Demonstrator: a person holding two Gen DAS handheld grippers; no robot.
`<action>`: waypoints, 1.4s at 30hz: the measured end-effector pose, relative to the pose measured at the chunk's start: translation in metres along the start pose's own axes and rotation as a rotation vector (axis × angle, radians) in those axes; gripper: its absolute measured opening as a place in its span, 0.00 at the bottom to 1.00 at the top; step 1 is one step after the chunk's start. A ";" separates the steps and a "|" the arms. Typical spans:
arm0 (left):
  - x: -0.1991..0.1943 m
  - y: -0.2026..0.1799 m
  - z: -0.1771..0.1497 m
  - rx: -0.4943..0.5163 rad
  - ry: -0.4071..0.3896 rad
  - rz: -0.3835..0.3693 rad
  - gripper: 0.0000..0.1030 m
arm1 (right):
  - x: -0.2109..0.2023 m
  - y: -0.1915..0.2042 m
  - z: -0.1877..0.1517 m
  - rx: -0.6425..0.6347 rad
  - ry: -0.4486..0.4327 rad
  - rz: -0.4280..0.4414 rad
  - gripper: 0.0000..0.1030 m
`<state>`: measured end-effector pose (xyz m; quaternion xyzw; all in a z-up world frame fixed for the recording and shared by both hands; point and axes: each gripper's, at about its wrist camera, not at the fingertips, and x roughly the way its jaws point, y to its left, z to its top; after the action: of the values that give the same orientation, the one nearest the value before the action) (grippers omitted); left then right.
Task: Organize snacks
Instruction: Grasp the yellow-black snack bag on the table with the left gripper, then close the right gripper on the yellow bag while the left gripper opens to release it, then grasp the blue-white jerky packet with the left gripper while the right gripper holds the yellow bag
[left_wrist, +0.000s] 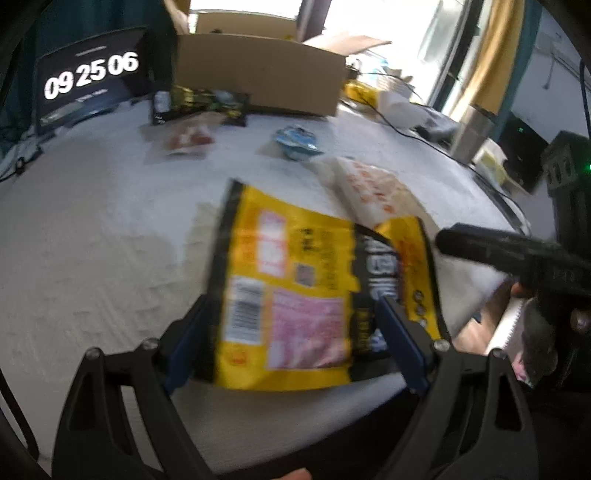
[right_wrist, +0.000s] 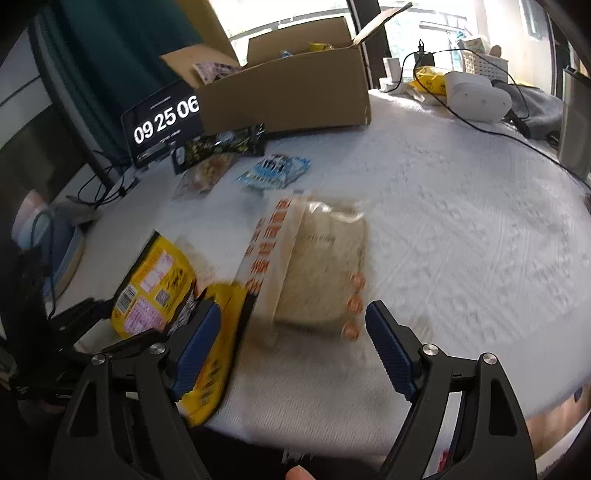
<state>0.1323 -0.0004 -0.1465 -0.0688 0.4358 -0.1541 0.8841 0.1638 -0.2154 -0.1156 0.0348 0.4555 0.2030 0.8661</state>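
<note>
A yellow snack bag (left_wrist: 288, 288) lies back side up on the white tablecloth (left_wrist: 92, 240) near the table's front edge. My left gripper (left_wrist: 291, 299) is open wide with this bag between its blue pads (left_wrist: 183, 339), and the pads do not squeeze it. A second yellow bag (left_wrist: 410, 254) lies partly under its right side. My right gripper (right_wrist: 293, 306) is open just in front of a beige pack with orange print (right_wrist: 321, 266), and nothing is held. Its left finger (right_wrist: 199, 343) hangs over the second yellow bag (right_wrist: 216, 369).
An open cardboard box (right_wrist: 288, 96) with snacks inside stands at the back, beside a tablet showing a clock (right_wrist: 166, 118). A blue packet (right_wrist: 273, 171), a black-and-yellow pack (right_wrist: 221, 146) and a clear pack (right_wrist: 205, 175) lie before it. Cables and white devices (right_wrist: 476, 98) sit at the back right.
</note>
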 end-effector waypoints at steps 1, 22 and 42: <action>0.000 -0.003 0.000 0.010 -0.002 0.004 0.86 | 0.000 0.001 -0.003 0.006 0.010 0.012 0.81; -0.017 0.023 -0.010 -0.090 -0.040 -0.055 0.86 | 0.035 0.059 -0.017 -0.093 0.101 0.185 0.58; -0.031 0.007 0.040 -0.028 -0.128 0.016 0.86 | -0.033 0.038 0.036 -0.129 -0.197 0.144 0.00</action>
<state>0.1474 0.0161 -0.1010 -0.0873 0.3811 -0.1362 0.9103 0.1641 -0.1892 -0.0594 0.0314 0.3504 0.2893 0.8903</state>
